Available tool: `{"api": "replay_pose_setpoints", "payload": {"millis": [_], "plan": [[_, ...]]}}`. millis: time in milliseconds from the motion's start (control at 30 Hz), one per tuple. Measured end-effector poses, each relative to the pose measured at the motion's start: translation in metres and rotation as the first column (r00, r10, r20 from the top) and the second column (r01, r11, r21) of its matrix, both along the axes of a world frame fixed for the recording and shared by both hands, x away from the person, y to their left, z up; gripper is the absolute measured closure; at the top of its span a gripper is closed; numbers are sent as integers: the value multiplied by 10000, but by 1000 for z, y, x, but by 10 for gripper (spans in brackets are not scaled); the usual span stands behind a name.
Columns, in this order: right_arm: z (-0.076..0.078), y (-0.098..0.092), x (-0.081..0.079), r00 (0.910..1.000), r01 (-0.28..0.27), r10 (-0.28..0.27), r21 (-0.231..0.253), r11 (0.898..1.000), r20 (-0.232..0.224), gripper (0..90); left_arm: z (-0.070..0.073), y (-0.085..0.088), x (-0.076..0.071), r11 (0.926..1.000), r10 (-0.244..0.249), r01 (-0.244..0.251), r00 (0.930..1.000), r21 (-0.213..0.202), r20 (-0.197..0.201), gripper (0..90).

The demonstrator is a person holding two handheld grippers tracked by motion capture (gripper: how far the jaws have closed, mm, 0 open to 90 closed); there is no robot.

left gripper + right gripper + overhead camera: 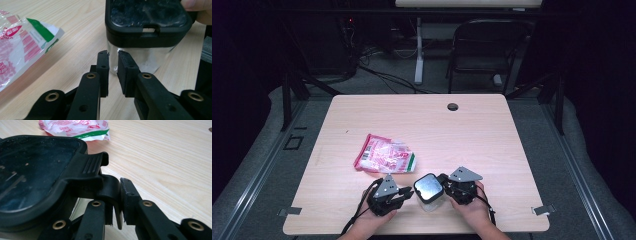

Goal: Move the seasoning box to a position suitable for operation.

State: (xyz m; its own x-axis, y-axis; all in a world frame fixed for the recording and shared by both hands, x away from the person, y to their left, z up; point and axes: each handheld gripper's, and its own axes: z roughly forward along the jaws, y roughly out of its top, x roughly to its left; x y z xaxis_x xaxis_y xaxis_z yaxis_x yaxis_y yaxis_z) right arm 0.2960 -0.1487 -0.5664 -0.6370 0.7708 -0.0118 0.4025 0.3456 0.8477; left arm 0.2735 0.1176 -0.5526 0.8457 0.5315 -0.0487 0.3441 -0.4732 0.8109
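Table [492,130]: pale wood top carrying every item; 2 forearms enter from its near edge.
Snack bag [384,155]: red, white and green packet lying flat, left of and beyond the jar, apart from both tools.
Jar [428,192]: clear container with a black lid [147,15], upright near the front edge, between the 2 grippers.
Right gripper [119,202]: jaws clamped on the lid latch [100,173], a ribbed black tab at the lid's rim.
Left gripper [113,71]: jaws nearly together with a narrow gap, nothing between them, tips just short of the glass wall.
Risk 1: the latch grip is thin; a pull could slip off it or tip the unsteadied jar.
Risk 2: the near-closed left jaws cannot brace the jar unless reopened.
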Motion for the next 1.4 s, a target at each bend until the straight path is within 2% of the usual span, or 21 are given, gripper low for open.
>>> {"api": "replay_pose_setpoints", "payload": {"millis": [133, 300, 400, 433, 567, 800, 867, 900, 1000, 1133, 1167, 1200, 1267, 1300, 1400], "plan": [[-1, -3, 1, 9996, -85, 91, 255, 9996, -260, 787, 0, -2, -2, 9999, -89, 87, 9998, 143, 165, 807], [-2, -7, 1, 9985, -229, 241, 245, 9994, -490, 702, 1, -2, -1, 9997, -177, 174, 9996, 158, 226, 790], [-2, -9, -2, 9982, -420, 424, 89, 9991, -422, 668, 2, -2, -1, 9996, -254, 248, 9992, 168, 311, 772], [-1, -10, -3, 9978, -501, 496, -117, 9987, -444, 656, 2, -2, 0, 9994, -287, 280, 9990, 203, 351, 766], [0, -14, -7, 9972, -673, 660, -370, 9970, -349, 619, 4, -1, 3, 9993, -346, 344, 9993, 134, 143, 737], [1, -22, -14, 9949, -840, 801, -637, 9944, -613, 572, 8, 0, 5, 9995, -296, 296, 9996, 84, 33, 691], [2, -22, -16, 9953, -845, 803, -818, 9931, -536, 573, 9, 1, 5, 9995, -302, 301, 9995, 112, 69, 689], [4, -23, -21, 9956, -874, 825, -1221, 9887, -442, 570, 11, 2, 5, 9995, -306, 306, 9995, 3, 105, 689], [6, -24, -25, 9957, -859, 800, -1477, 9853, -459, 561, 13, 4, 6, 9995, -319, 320, 9994, -53, 153, 689], [5, -23, -21, 9964, -623, 552, -1127, 9917, -648, 567, 13, 3, 8, 9994, -332, 332, 9994, -110, 71, 690], [5, -23, -19, 9964, -496, 441, -766, 9958, -723, 573, 12, 2, 8, 9992, -378, 379, 9993, -118, 81, 690], [5, -21, -14, 9979, -234, 185, -813, 9964, -614, 574, 11, 0, 7, 9990, -443, 444, 9990, -29, 63, 689], [4, -20, -9, 9986, -154, 114, -766, 9969, -518, 566, 10, -2, 6, 9988, -488, 488, 9988, 18, 50, 685], [4, -20, -7, 9980, -204, 168, -594, 9980, -601, 552, 10, -2, 6, 9988, -488, 488, 9988, 18, 50, 683], [1, -21, -4, 9963, -220, 165, -641, 9977, -846, 535, 9, -3, 4, 9983, -568, 566, 9983, 114, 145, 677]]}}
